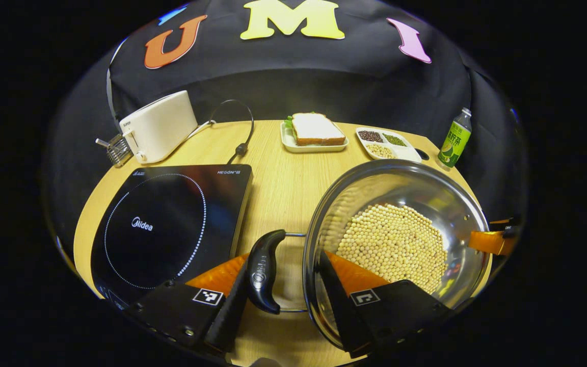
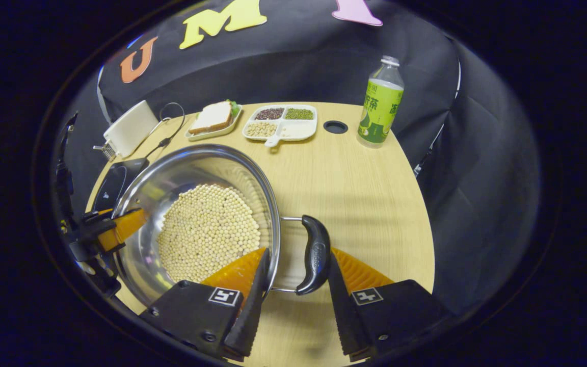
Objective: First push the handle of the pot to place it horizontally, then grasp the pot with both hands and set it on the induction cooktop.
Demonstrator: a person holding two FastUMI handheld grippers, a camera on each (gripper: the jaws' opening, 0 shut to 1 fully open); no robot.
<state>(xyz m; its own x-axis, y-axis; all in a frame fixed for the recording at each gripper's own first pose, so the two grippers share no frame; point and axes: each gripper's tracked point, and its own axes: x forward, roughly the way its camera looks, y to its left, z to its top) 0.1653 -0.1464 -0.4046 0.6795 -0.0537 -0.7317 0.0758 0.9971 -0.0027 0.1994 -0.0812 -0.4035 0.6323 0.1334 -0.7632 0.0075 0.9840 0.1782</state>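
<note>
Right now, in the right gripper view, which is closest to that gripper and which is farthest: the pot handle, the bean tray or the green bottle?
1. Pot handle, between the right gripper's jaws.
2. Bean tray, far across the table, left of centre.
3. Green bottle, at the back edge, right; only slightly past the tray.

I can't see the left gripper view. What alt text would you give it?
A steel pot of pale beans sits on a wooden table, and the left gripper straddles its black side handle, jaws open. An induction cooktop lies left of the pot; a toaster, a sandwich and a bottle stand behind.
</note>
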